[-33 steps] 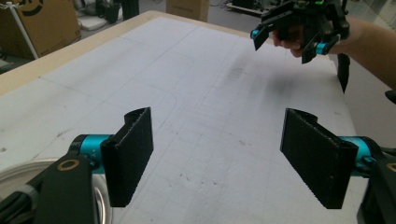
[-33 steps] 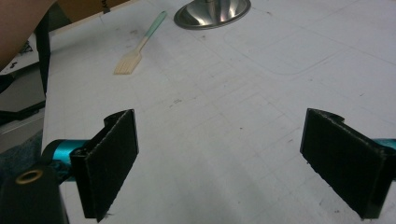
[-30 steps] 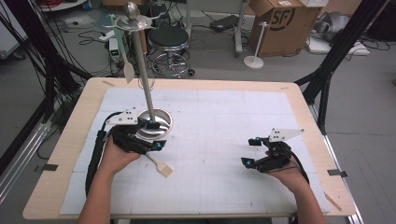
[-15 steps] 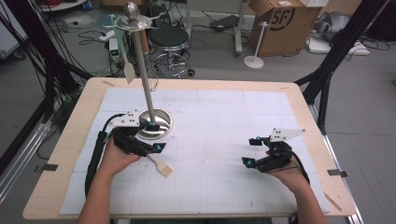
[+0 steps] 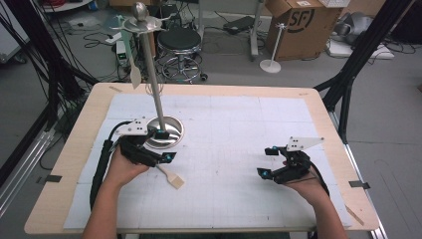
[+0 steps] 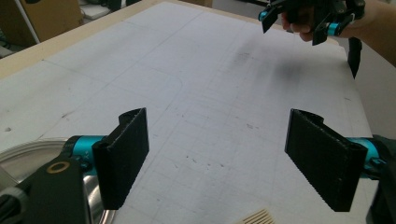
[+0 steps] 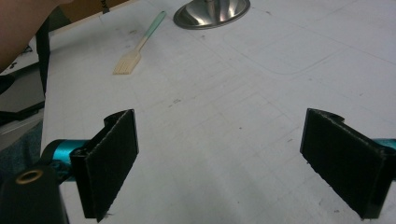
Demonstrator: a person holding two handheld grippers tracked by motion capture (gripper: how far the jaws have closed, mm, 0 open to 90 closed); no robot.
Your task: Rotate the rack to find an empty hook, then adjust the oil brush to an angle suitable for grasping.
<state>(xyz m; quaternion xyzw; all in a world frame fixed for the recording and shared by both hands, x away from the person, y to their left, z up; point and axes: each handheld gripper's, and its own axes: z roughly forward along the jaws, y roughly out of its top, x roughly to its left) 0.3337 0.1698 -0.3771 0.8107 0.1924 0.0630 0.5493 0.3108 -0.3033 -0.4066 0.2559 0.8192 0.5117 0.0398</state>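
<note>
Nearby, wooden spatula (image 5: 171,178), slotted pale blade, green handle, flat on mat; left gripper (image 5: 165,145) released, empty.

- A wooden table (image 5: 74,149) with rounded corners carries everything.
- A white gridded mat (image 5: 239,149) covers most of its top, leaving a bare wooden border.
- On the mat's left half stands a metal stand (image 5: 169,130) with a round base and an upright pole.
- Just in front of it lies a small wooden spatula (image 5: 171,177), flat on the mat.
</note>
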